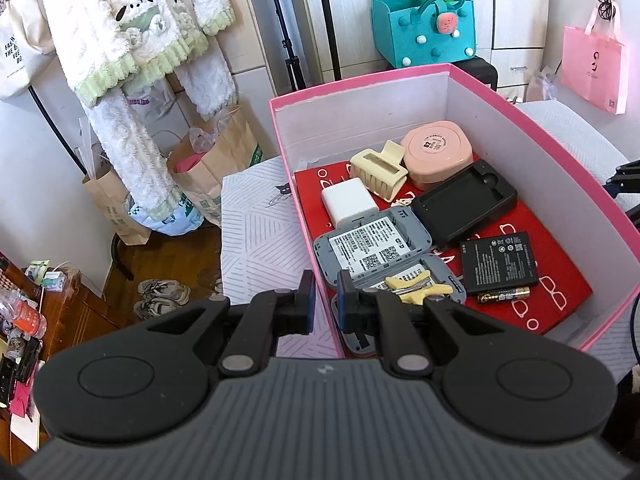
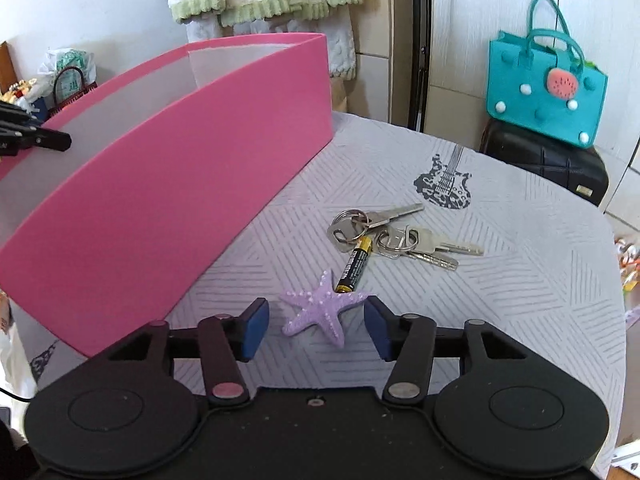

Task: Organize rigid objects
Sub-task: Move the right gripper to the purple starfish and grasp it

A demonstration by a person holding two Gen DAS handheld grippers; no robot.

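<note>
A pink box [image 1: 360, 80] stands on the patterned grey cloth. It holds a pink compact [image 1: 436, 150], a cream hair claw [image 1: 380, 174], a white charger [image 1: 348, 202], a black cradle [image 1: 468, 204], two grey devices [image 1: 372, 244], a flat black battery [image 1: 500, 262] and an AA cell [image 1: 504, 295]. My left gripper [image 1: 326, 300] is shut on the box's near wall. To the right of the pink box [image 2: 180, 184], my right gripper [image 2: 316, 328] stands open low over the cloth. A purple starfish [image 2: 320, 312] lies between its fingers, untouched by the pads. An AA battery [image 2: 355, 266] and keys [image 2: 400, 232] lie just beyond.
A teal felt bag [image 2: 544, 76] sits on a black case [image 2: 552, 164] past the cloth's far edge. Fluffy white garments [image 1: 132, 40] hang at the left above paper bags [image 1: 216, 168]. A pink bag [image 1: 594, 64] hangs at the right. A cluttered wooden shelf [image 1: 56, 308] stands low left.
</note>
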